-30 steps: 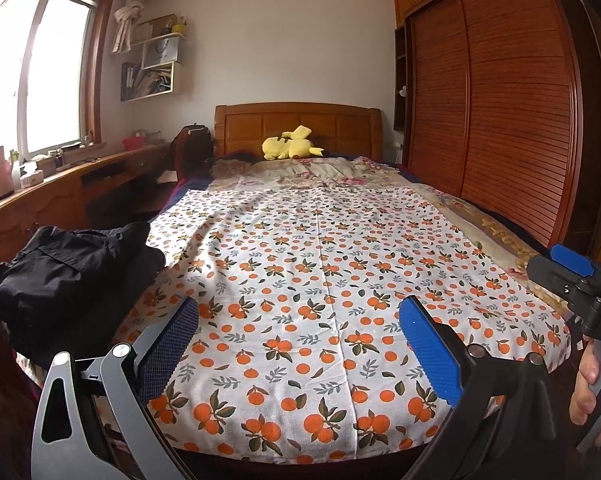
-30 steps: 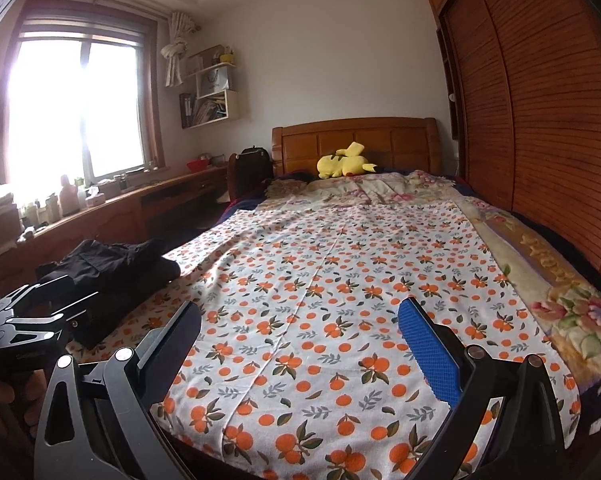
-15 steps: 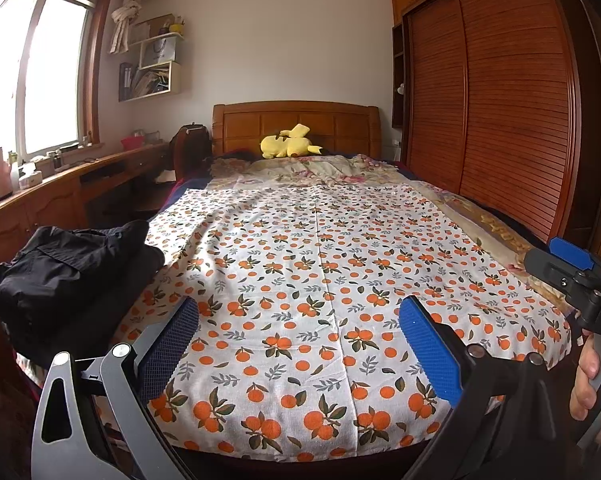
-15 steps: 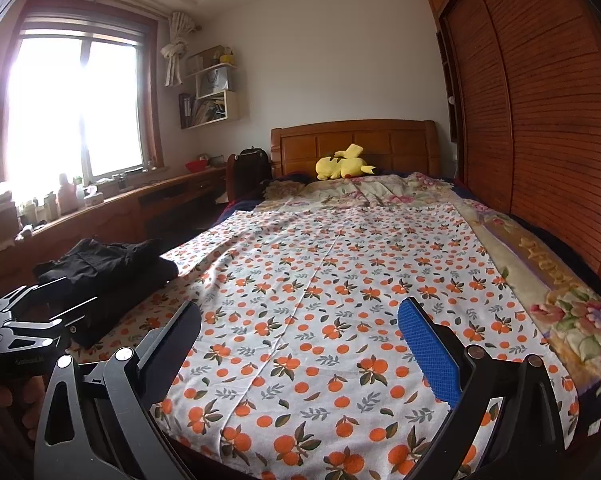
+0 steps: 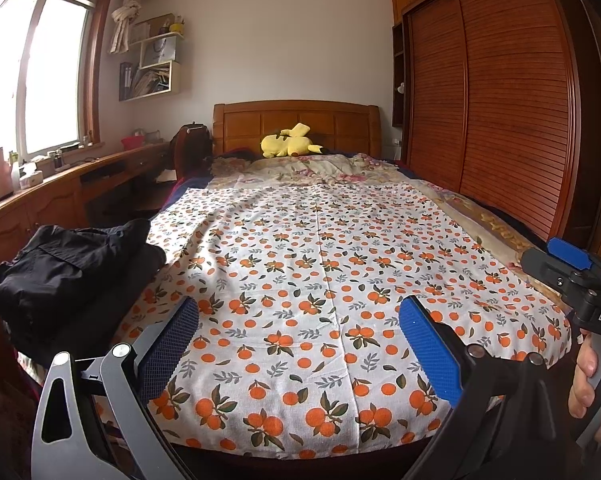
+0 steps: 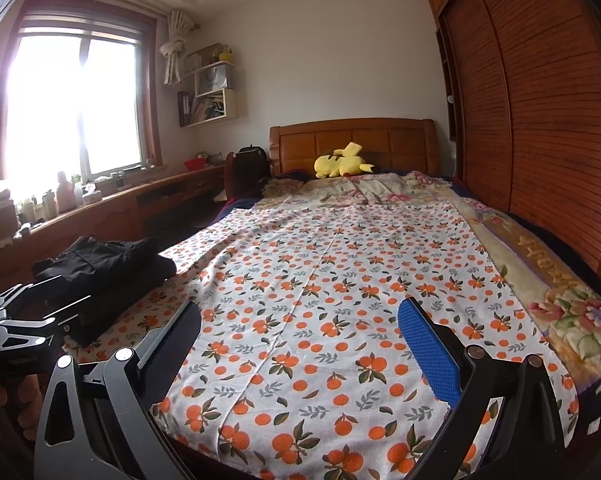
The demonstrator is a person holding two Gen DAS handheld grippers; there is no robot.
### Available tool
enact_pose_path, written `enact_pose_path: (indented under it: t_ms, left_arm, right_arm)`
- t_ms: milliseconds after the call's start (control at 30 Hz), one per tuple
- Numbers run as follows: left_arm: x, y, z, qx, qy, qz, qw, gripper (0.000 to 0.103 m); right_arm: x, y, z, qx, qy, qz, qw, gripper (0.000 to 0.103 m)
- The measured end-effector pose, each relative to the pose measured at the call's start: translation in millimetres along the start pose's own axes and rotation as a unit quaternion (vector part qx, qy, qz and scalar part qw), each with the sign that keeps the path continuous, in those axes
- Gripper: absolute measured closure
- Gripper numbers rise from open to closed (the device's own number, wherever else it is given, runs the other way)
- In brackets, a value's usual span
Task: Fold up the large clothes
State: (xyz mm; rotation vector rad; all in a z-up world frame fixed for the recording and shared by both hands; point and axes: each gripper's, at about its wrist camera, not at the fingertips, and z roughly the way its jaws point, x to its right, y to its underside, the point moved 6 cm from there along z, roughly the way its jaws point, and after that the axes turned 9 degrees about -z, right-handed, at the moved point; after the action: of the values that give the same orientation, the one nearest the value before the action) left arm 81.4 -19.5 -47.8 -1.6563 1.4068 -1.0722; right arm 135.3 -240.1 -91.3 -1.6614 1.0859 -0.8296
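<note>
A pile of black clothes [image 5: 68, 268] lies on the left side of the bed, on a white sheet with an orange-fruit print [image 5: 320, 264]. The same black pile [image 6: 104, 264] shows at the left of the right wrist view, and the printed sheet [image 6: 340, 280] fills its middle. My left gripper [image 5: 298, 344] hangs open above the foot of the bed, right of the black pile, with nothing between its fingers. My right gripper [image 6: 300, 344] is open too, over the foot of the bed, and empty. Each gripper shows at the edge of the other's view.
A yellow plush toy [image 5: 286, 144] rests by the wooden headboard [image 5: 296, 120]. A tall wooden wardrobe [image 5: 492, 100] lines the right side. A long wooden desk [image 5: 60, 196] with bottles runs under the window on the left. A floral blanket [image 6: 540, 272] lies along the bed's right edge.
Both grippers have risen and drifted slightly back from the bed, so the headboard and plush sit a little lower in view. Both stay open and empty.
</note>
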Motion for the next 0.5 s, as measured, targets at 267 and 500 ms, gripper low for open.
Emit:
enact_pose_path:
  t_ms: [267, 500]
  left_arm:
    - [-1.4, 0.7, -2.4, 0.001, 0.0, 0.001, 1.0, 0.002]
    - [-1.1, -0.5, -6.2, 0.003, 0.001, 0.001, 1.0, 0.002]
  right_arm:
    - [-0.8, 0.0, 0.0, 0.0, 0.0, -0.001, 1.0, 0.008]
    - [-0.1, 0.0, 0.0, 0.0, 0.001, -0.001, 1.0, 0.008]
